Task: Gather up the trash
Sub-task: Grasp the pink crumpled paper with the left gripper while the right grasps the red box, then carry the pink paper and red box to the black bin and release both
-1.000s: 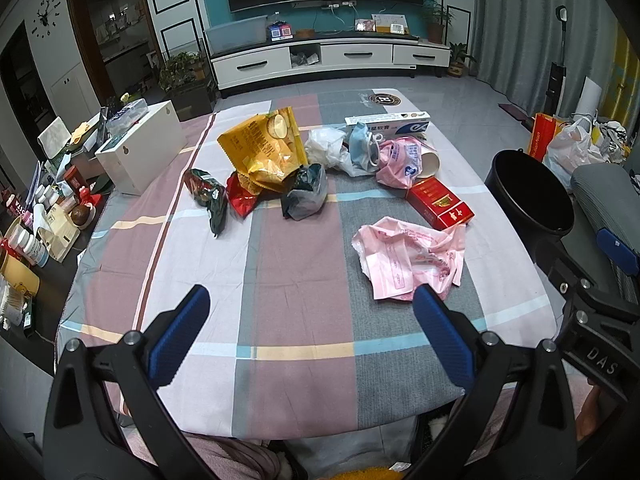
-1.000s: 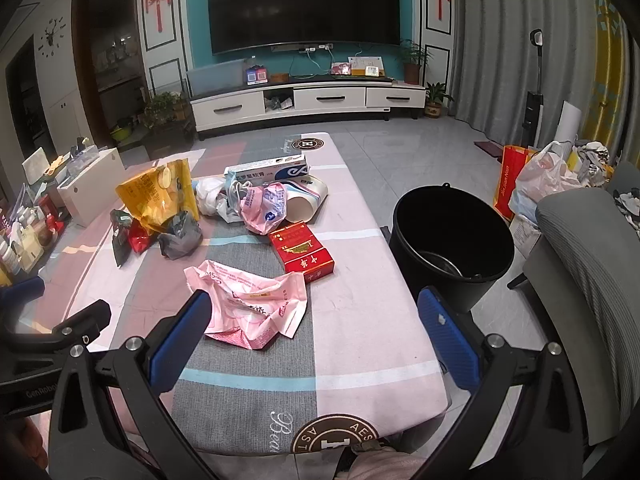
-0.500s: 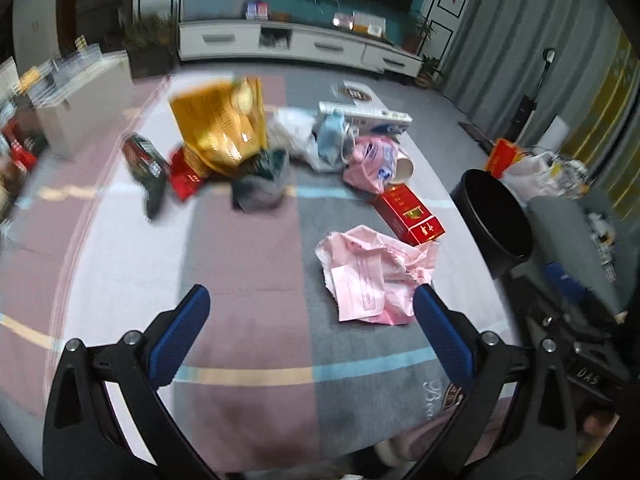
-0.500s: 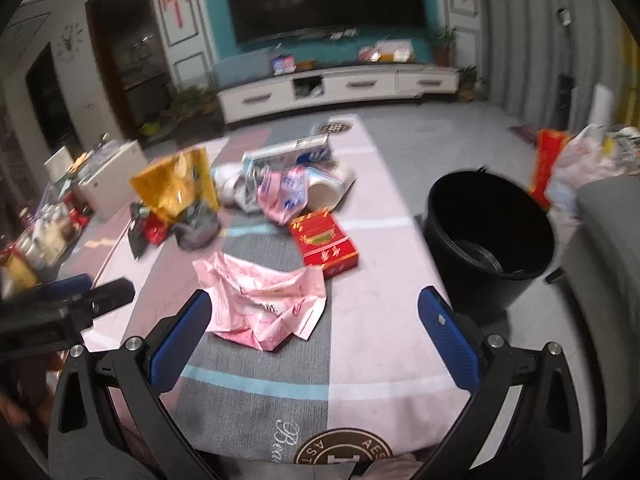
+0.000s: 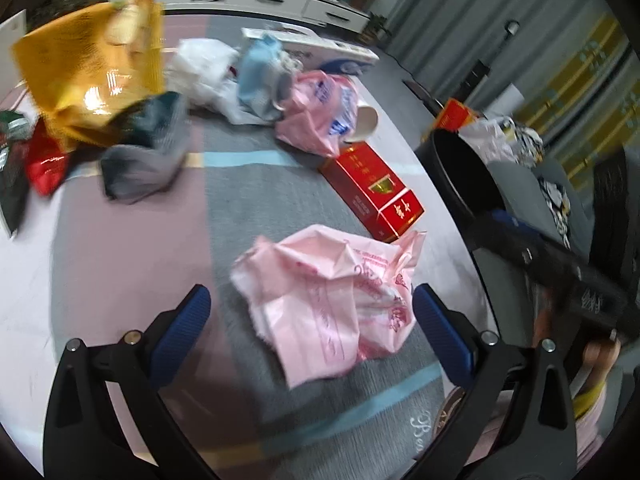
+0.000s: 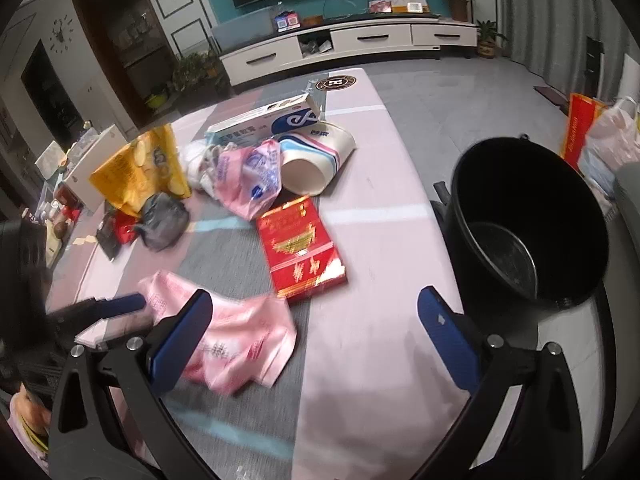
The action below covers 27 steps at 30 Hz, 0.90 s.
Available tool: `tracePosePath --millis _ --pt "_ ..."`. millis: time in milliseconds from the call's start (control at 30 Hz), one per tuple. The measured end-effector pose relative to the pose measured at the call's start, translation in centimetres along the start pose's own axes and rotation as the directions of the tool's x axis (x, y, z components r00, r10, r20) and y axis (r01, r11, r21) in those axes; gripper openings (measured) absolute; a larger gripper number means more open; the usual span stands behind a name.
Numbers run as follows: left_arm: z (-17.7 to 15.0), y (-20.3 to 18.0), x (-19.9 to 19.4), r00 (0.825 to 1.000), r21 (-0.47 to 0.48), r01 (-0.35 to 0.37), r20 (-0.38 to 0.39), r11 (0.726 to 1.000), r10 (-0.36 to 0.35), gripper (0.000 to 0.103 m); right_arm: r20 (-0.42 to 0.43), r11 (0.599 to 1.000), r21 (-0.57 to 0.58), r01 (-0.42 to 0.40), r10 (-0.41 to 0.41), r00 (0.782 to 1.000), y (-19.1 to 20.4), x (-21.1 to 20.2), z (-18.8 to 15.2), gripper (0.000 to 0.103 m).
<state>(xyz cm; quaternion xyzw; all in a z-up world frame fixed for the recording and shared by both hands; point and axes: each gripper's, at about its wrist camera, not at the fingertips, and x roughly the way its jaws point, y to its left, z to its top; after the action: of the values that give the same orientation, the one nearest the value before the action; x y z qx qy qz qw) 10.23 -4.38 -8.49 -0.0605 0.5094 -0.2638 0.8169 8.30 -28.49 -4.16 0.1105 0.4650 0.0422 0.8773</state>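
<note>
on the table (image 6: 376, 240), which wore a pink, grey and blue striped cloth, the trash lay in a loose heap toward the far end: a yellow snack bag (image 5: 96, 68), a grey crumpled bag (image 5: 144, 160), a red wrapper (image 5: 44, 160), a white plastic bag (image 5: 204, 72), a small pink bag with blue print (image 6: 248, 180), a paper cup (image 6: 316, 160) on its side and a blue-and-white carton (image 6: 268, 120) behind it. a red box (image 6: 300, 248) lay flat nearer the middle, just beyond a crumpled pink plastic bag (image 5: 332, 304), one corner of the bag touching or nearly touching the box. a black bin (image 6: 528, 220) stood on the floor just off the table's right edge, its mouth open and a sofa arm (image 5: 524, 196) close behind it. the cloth between the red box and the bin-side edge was bare, as was the near left part of the table. the left gripper (image 5: 312, 328) hung low over the pink plastic bag, tilted down at it, with its blue pads (image 5: 184, 332) spread wide to either side of the bag and nothing held. the right gripper (image 6: 312, 340) hovered beside it over the near right part of the table, likewise spread wide and holding nothing, its left pad over the bag's edge in that view. a hand (image 5: 596, 360) showed at the right gripper's handle.
</note>
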Motion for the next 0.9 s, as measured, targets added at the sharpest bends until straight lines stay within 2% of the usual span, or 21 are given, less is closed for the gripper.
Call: tracePosePath --millis 67,133,200,300,367,500,600,700,900 --pt "0.3 -0.4 0.9 1.000 0.029 0.003 0.002 1.000 -0.003 0.084 -0.024 1.000 -0.015 -0.002 0.001 1.000 -0.1 1.5 0.9 0.097" --pt "0.6 -0.5 1.3 1.000 0.035 0.022 0.005 0.999 -0.022 0.080 -0.039 1.000 -0.014 -0.009 0.008 0.999 -0.3 2.9 1.6 0.095" --pt "0.7 -0.7 1.3 1.000 0.053 0.015 0.027 0.998 -0.016 0.070 -0.052 0.999 -0.007 -0.038 0.037 0.998 -0.4 4.1 2.1 0.094" --pt "0.9 -0.3 1.5 0.999 0.046 0.022 0.037 0.999 -0.024 0.049 -0.081 0.998 -0.001 -0.070 0.070 0.994 0.0 5.5 2.6 0.094" --pt "1.1 0.5 1.1 0.998 0.019 0.051 0.032 0.999 -0.051 0.037 -0.090 0.998 -0.020 -0.052 0.050 0.995 0.5 6.3 2.8 0.093" --pt "1.2 1.2 0.4 0.997 -0.003 0.055 0.050 0.999 -0.054 0.031 -0.127 0.998 -0.053 -0.042 0.035 0.991 1.5 7.9 2.6 0.082" --pt "1.3 1.4 -0.3 0.996 -0.007 0.060 0.067 0.998 -0.059 0.029 -0.138 0.996 -0.092 0.001 -0.014 0.990 2.2 8.6 2.3 0.062" --pt "1.1 1.6 -1.3 0.994 -0.013 0.069 0.085 0.998 -0.068 0.028 -0.138 0.996 -0.090 0.013 -0.026 0.990 2.2 8.5 2.2 0.059" --pt "0.8 1.6 -2.8 0.989 -0.011 0.097 0.114 0.995 -0.095 0.027 -0.079 0.999 -0.028 -0.025 0.023 0.997 0.6 5.2 1.7 0.058"
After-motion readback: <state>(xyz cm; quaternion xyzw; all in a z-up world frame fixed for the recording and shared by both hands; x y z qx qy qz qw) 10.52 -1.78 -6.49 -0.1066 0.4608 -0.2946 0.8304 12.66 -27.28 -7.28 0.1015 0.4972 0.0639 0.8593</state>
